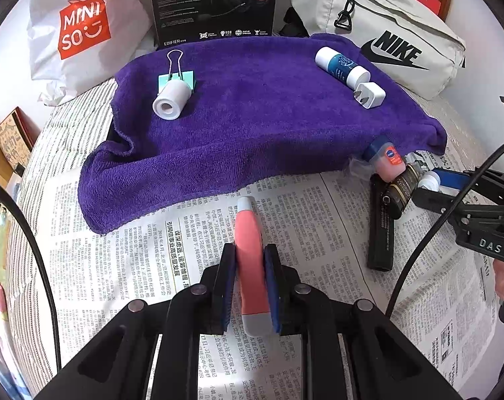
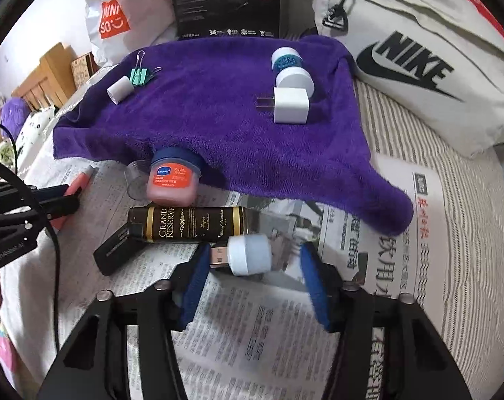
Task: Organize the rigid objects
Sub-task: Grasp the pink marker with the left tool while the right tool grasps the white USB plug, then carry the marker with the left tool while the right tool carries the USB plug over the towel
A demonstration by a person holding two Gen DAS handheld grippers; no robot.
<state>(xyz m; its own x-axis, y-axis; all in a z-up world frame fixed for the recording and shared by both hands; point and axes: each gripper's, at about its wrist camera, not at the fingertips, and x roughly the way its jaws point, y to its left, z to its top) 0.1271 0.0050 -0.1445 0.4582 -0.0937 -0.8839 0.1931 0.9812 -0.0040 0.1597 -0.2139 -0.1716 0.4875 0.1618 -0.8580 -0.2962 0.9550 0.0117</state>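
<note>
Left wrist view: left gripper [image 1: 249,266] clamps pink tube [image 1: 250,253], its length pointing away toward purple towel [image 1: 252,116]; right gripper [image 2: 253,271], tilted down, straddles USB light [image 2: 245,255] without touching

Miniso bag [image 1: 82,30], Nike bag [image 1: 385,33], newspaper [image 1: 318,233]

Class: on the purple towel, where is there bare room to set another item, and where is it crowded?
The purple towel is bare across its middle and front, between the white roll by the binder clip and the blue-labelled tube with the white plug. Crowded: the newspaper near the pink jar and brown bottle.
</note>
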